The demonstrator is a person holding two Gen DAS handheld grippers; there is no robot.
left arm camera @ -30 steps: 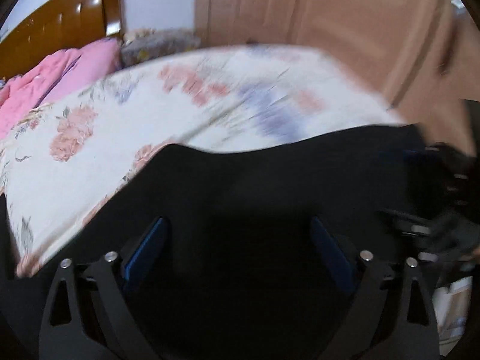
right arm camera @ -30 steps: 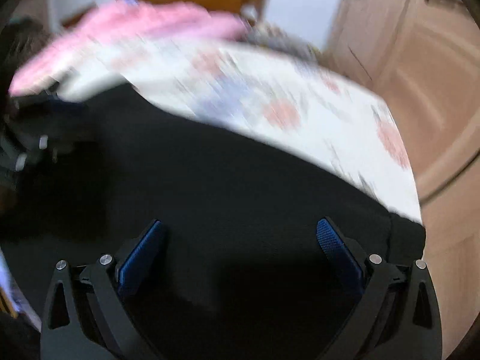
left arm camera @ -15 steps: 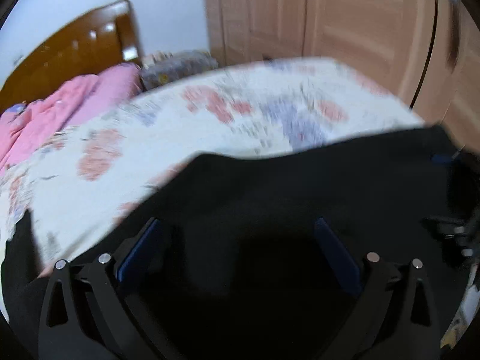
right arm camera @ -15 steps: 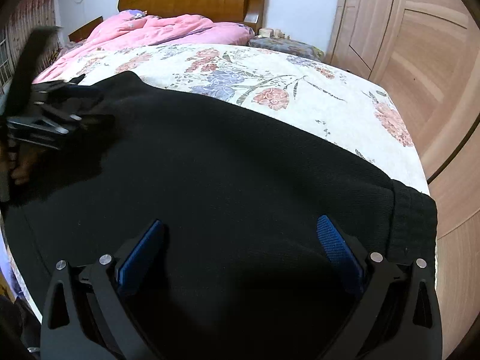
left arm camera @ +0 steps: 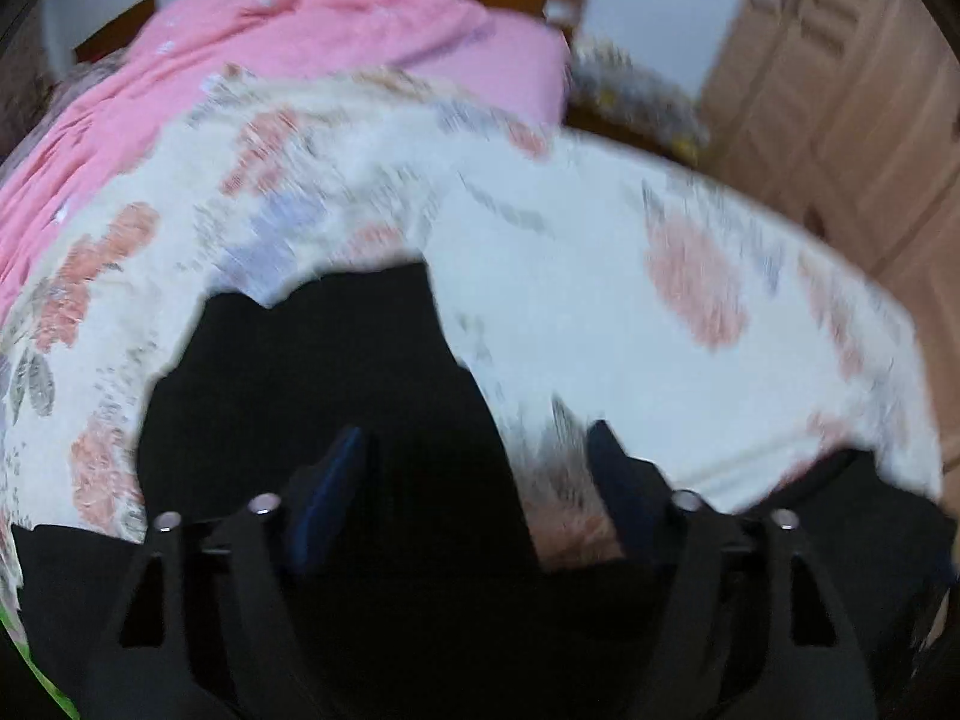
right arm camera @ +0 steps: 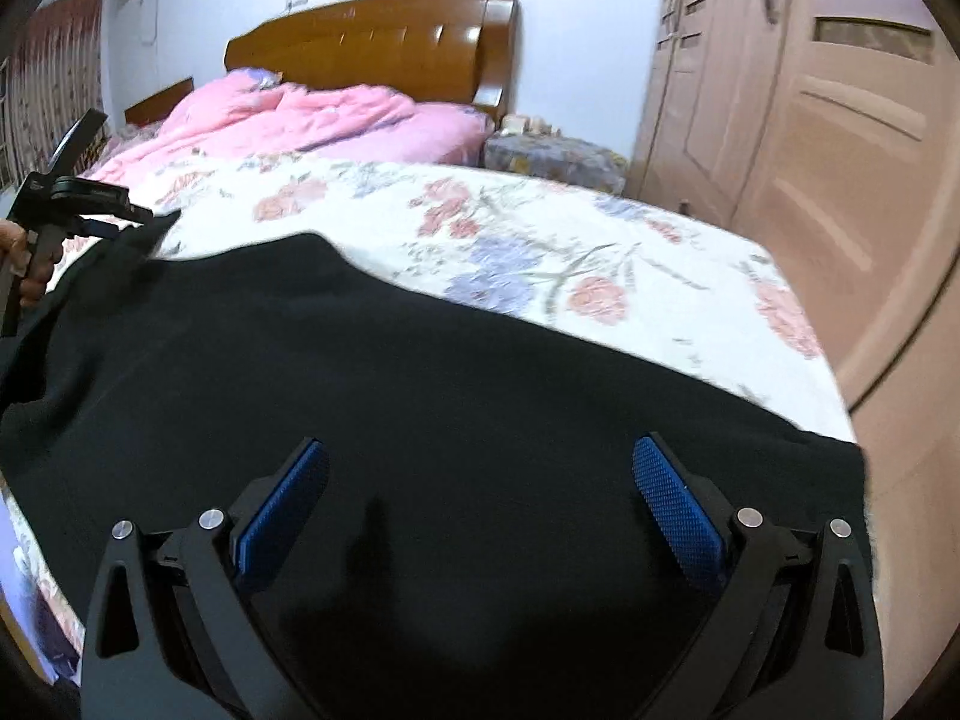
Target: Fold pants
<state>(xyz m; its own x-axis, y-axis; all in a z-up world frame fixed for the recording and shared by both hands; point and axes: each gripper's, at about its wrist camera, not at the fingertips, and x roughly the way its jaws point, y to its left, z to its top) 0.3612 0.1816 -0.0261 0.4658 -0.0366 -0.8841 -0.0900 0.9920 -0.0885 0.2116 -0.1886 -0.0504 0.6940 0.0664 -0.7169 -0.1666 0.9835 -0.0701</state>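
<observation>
Right wrist view: my right claw (right arm camera: pixel 480 501) is hovering wide open over black fabric pants (right arm camera: pixel 420 372) on the floral bed (right arm camera: pixel 540 228); my left claw (left arm camera: pixel 474 468) is narrowing, gripping nothing.

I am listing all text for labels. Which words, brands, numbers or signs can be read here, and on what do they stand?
None can be read: no text shows on the pants, the floral sheet, the headboard or the wardrobe.

Motion blur smears the left wrist view; the black pants (left arm camera: pixel 312 372) perhaps continue under the gripper frame.
</observation>
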